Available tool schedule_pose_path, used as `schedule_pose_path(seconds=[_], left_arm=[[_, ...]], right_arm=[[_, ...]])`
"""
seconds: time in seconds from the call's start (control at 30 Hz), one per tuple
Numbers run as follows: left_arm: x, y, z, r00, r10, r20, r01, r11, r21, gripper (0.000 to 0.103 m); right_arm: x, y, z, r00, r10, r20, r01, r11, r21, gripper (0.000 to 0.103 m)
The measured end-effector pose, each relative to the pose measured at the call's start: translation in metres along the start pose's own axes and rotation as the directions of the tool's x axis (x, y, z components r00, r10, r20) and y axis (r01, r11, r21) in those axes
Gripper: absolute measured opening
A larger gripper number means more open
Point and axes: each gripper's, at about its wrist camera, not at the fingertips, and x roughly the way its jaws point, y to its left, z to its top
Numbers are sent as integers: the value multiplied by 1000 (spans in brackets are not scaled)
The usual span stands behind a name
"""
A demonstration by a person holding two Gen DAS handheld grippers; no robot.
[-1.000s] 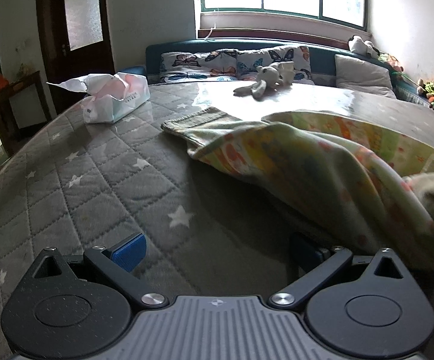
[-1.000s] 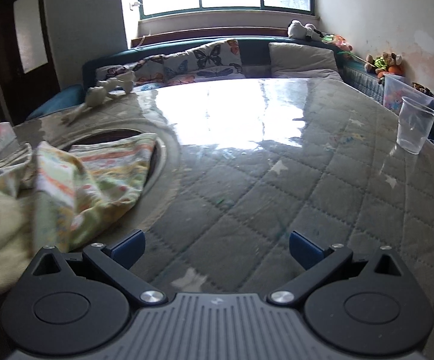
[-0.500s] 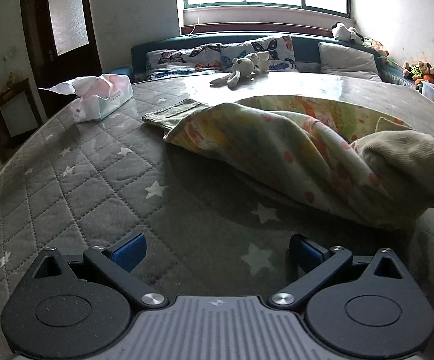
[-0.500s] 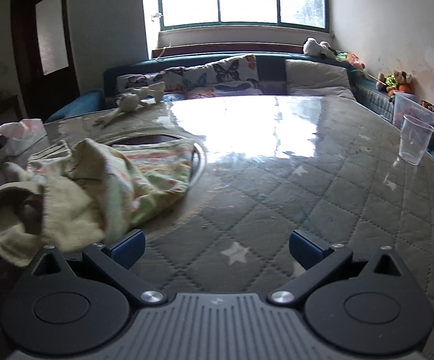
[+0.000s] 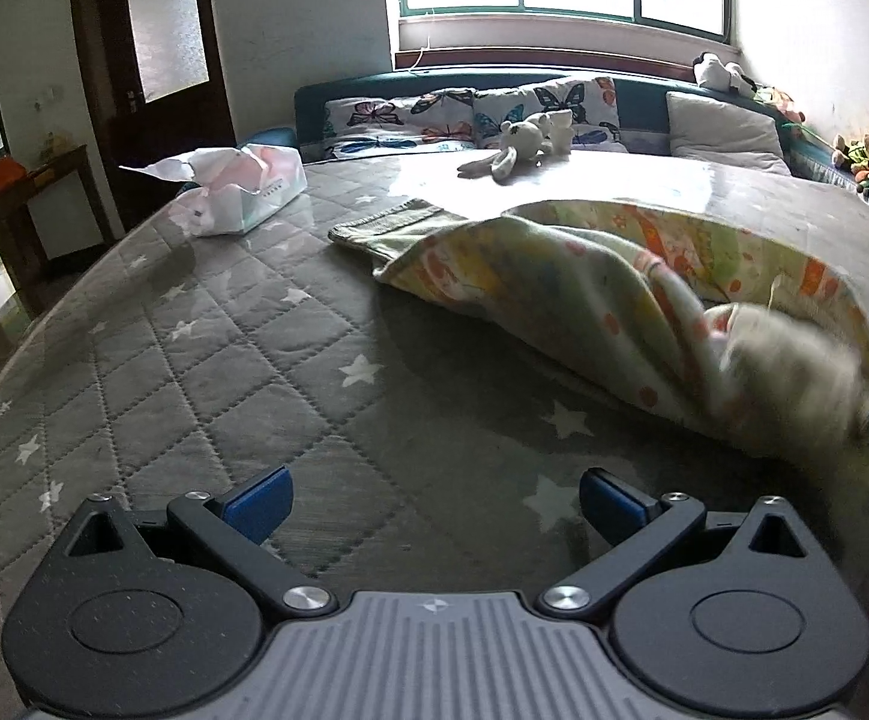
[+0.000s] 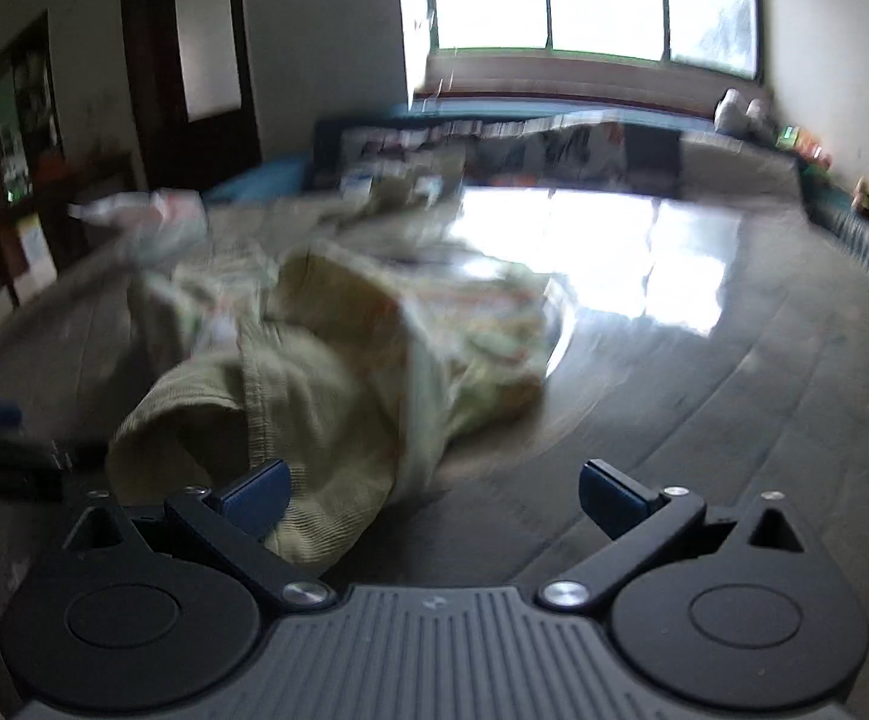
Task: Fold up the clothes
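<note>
A crumpled garment with a pale yellow-green floral print lies on the grey star-quilted bed, ahead and to the right in the left wrist view. Its plain cream end is bunched and blurred at the right edge. My left gripper is open and empty over bare quilt, short of the cloth. In the blurred right wrist view the garment lies ahead on the left, its cream end by the left fingertip. My right gripper is open and holds nothing.
A tissue pack lies at the far left of the bed. A plush rabbit and butterfly pillows are at the head. A dark door and a wooden side table stand at the left. Toys line the right wall.
My right gripper has swung left and closer to the garment, and its view is now blurred. My left gripper has drawn back a little. The cream end of the garment has shifted.
</note>
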Motion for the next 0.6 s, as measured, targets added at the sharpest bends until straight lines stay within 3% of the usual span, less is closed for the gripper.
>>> schedule_pose_path(seconds=[0.13,0.23,0.6], left_arm=[[-3,2,2,1000,5,-3,-5,1000,-8,103],[-5,1,4,1000,0,-2,0,1000,-9,103],[-13,-12,2,1000,-18,-10,18,1000,17,103]], right_arm=[[11,13,-9,999,-1,-55,-3,998,-62,103],[8,19,-8,999,-5,-42,1,994,-111,103],[-16,19,-9,1000,18,-8,-19,992,-125,103]])
